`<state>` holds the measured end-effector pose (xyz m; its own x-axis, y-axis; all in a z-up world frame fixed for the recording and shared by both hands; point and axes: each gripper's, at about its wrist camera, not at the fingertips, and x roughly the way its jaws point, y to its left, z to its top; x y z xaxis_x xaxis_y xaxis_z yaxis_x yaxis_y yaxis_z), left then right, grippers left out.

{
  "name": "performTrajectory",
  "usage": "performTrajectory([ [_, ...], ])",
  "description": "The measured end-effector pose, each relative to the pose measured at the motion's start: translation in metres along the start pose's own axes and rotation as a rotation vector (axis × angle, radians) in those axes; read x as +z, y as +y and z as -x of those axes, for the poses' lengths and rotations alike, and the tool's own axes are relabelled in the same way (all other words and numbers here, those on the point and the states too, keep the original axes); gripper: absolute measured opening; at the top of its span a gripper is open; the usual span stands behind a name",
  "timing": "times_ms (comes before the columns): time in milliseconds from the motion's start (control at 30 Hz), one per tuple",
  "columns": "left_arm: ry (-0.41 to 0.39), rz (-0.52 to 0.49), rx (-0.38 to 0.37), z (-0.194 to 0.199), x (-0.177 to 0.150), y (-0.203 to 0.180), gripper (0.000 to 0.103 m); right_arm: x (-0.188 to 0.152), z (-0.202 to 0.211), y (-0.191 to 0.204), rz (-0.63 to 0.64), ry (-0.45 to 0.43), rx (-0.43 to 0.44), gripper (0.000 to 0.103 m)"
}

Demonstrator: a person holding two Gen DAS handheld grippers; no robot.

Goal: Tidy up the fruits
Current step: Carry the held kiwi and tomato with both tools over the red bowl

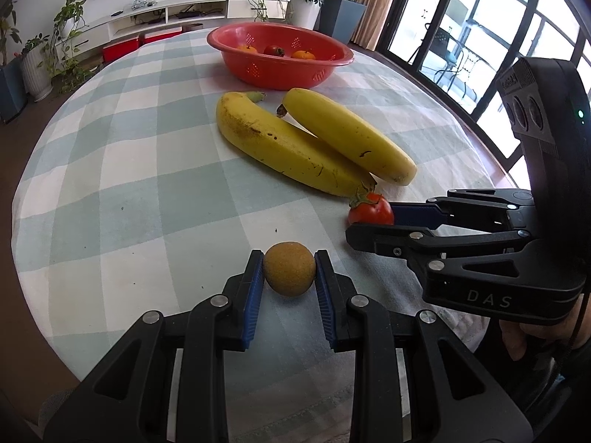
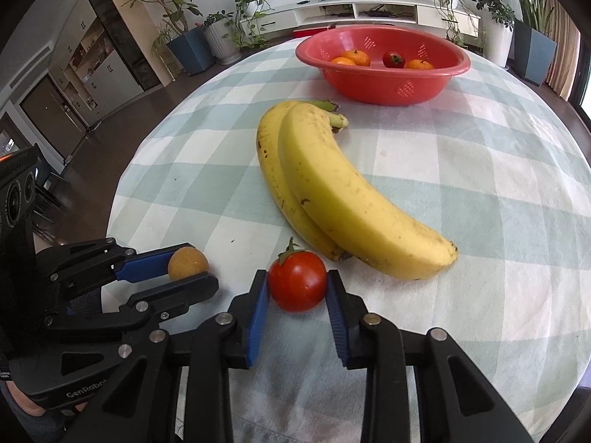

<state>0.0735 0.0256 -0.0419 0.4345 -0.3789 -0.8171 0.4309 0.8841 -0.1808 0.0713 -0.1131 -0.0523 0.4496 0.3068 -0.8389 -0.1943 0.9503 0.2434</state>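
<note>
My left gripper (image 1: 289,267) is shut on a small brown round fruit (image 1: 290,268) that rests on the checked tablecloth (image 1: 147,192). To its right, my right gripper (image 2: 296,286) is shut on a red tomato (image 2: 297,281) with a green stalk, its blue pads (image 2: 260,306) pressing both sides. In the right wrist view the left gripper (image 2: 192,267) and its brown fruit (image 2: 187,263) appear at the lower left. Two yellow bananas (image 1: 314,140) lie just beyond both grippers. A red basket (image 1: 279,55) at the far side holds oranges (image 2: 355,57) and a small tomato (image 2: 393,59).
The table's edge curves close on the left (image 1: 22,199) and right (image 1: 491,155). Beyond it stand potted plants (image 1: 70,22), a white low cabinet (image 1: 177,14) and glass doors (image 1: 480,37). A hand (image 1: 517,336) holds the right gripper.
</note>
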Motion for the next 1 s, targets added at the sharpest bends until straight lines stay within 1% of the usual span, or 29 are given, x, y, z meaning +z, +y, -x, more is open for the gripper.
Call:
performTrajectory([
  [200, -0.005, 0.015, -0.022, 0.002, 0.003, 0.003, 0.026, -0.012, 0.024, -0.011, -0.029, -0.019, 0.058, 0.034],
  [300, -0.013, 0.033, -0.038, 0.005, 0.006, 0.006, 0.025, -0.011, 0.042, -0.022, -0.047, -0.056, 0.061, 0.034],
  [400, -0.028, 0.038, -0.030, 0.012, 0.014, 0.011, 0.026, -0.004, 0.061, -0.037, -0.070, -0.100, 0.057, 0.034],
  [500, -0.055, 0.045, -0.023, 0.021, 0.027, 0.019, 0.026, 0.009, 0.078, -0.056, -0.093, -0.147, 0.026, 0.034],
  [567, -0.070, 0.041, -0.021, 0.027, 0.039, 0.024, 0.026, 0.019, 0.088, -0.071, -0.112, -0.173, 0.006, 0.034],
  [667, -0.092, 0.003, 0.004, 0.035, 0.062, 0.024, 0.026, 0.037, 0.103, -0.091, -0.132, -0.218, -0.024, 0.034],
  [800, -0.125, -0.022, 0.019, 0.038, 0.104, 0.029, 0.026, 0.067, 0.116, -0.106, -0.120, -0.267, -0.058, 0.034],
  [933, -0.144, -0.057, 0.025, 0.033, 0.151, 0.026, 0.026, 0.103, 0.120, -0.109, -0.084, -0.308, -0.059, 0.034],
  [1000, -0.147, -0.080, 0.031, 0.025, 0.175, 0.022, 0.026, 0.121, 0.115, -0.110, -0.075, -0.313, -0.040, 0.033],
])
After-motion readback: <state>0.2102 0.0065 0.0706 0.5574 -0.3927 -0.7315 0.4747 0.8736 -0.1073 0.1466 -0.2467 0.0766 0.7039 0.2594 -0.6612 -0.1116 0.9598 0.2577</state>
